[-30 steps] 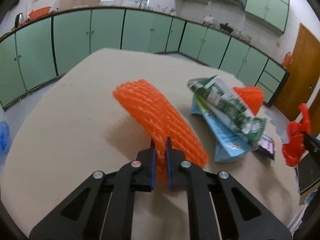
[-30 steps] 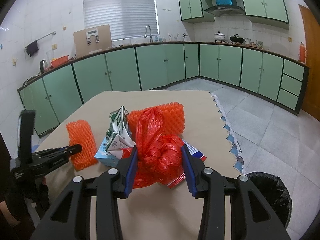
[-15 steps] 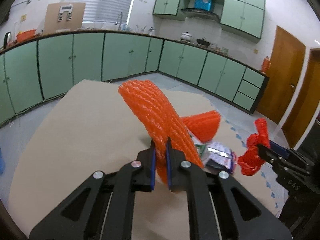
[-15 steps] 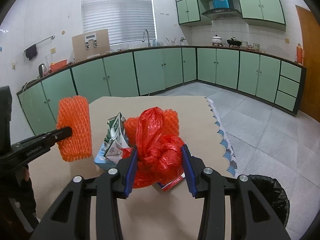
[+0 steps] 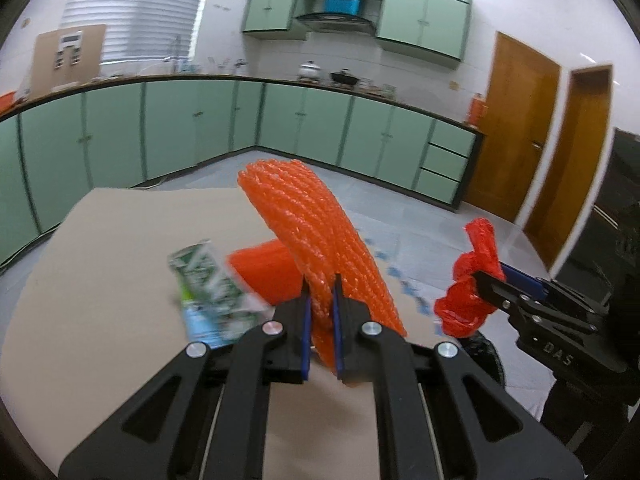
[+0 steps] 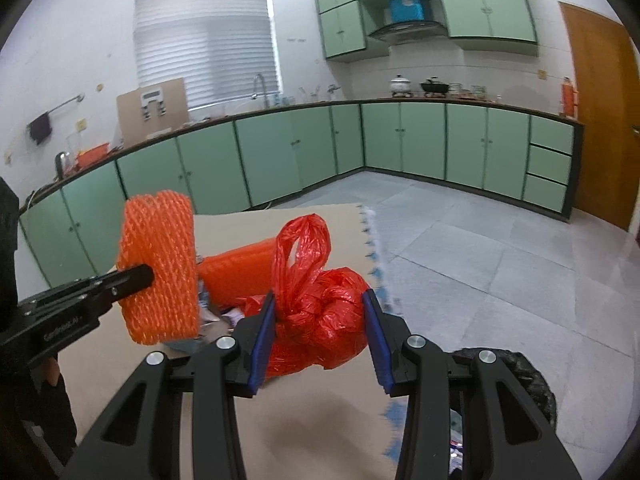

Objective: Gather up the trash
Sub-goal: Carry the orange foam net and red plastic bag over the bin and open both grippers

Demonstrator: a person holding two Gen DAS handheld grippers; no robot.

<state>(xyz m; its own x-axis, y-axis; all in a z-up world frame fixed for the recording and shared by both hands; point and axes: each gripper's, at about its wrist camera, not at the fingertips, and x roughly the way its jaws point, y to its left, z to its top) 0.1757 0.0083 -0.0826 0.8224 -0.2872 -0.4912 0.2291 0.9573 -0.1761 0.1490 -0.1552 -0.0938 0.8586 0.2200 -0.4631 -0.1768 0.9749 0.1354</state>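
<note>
Nearest, the left gripper [image 5: 320, 320] is pinched almost shut on an orange foam net [image 5: 316, 240], which it holds clear above the counter [image 5: 100, 280]. The right gripper [image 6: 318, 336] is clamped part-way open around a knotted red plastic bag [image 6: 316, 304], also lifted off the surface. Just below and right of it, the rim of a black-lined trash bin [image 6: 520, 368] shows beside the counter edge, so both loads seem close to being dropped, though neither is in yet. Farther back on the counter lie a green-and-white carton [image 5: 208, 292], a second orange foam net [image 6: 240, 272] and some smaller wrappers, left to collect.
</note>
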